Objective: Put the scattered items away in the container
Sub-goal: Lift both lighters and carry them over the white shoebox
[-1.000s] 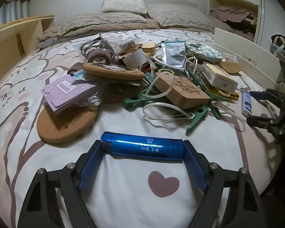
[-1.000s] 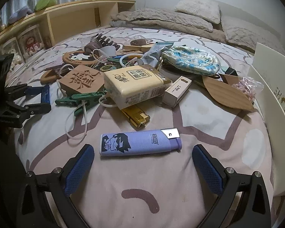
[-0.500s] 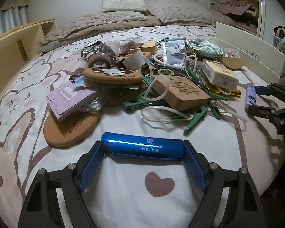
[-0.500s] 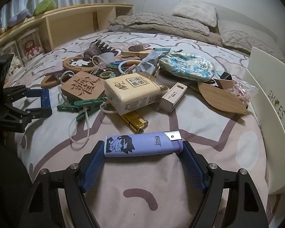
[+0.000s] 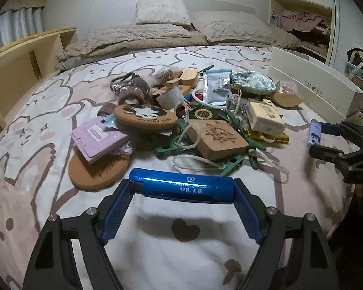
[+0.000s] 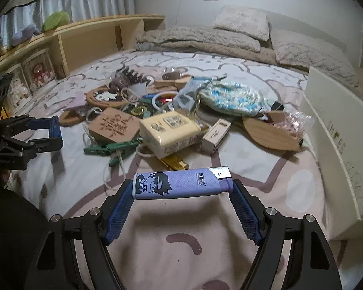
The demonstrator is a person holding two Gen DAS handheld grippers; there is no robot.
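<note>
right gripper (image 6: 182, 188): jaws just closed, now clenched end to end on the purple lighter (image 6: 181, 182), which a second ago lay loose on the bed (image 6: 181, 253) between open pads. left gripper (image 5: 181, 188): jaws clamped on the blue lighter (image 5: 181, 186), as before. both lighters now ride higher off the sheet, near side of the pile (image 5: 193, 120). white box (image 6: 338, 133) stands right of the pile, lighters well short of it. judgement: both picks done, carry to the box comes next; pile untouched.

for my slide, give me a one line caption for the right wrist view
Right gripper clamps a lilac lighter endwise above the bedsheet, clutter pile behind, white shoe box at right.
</note>
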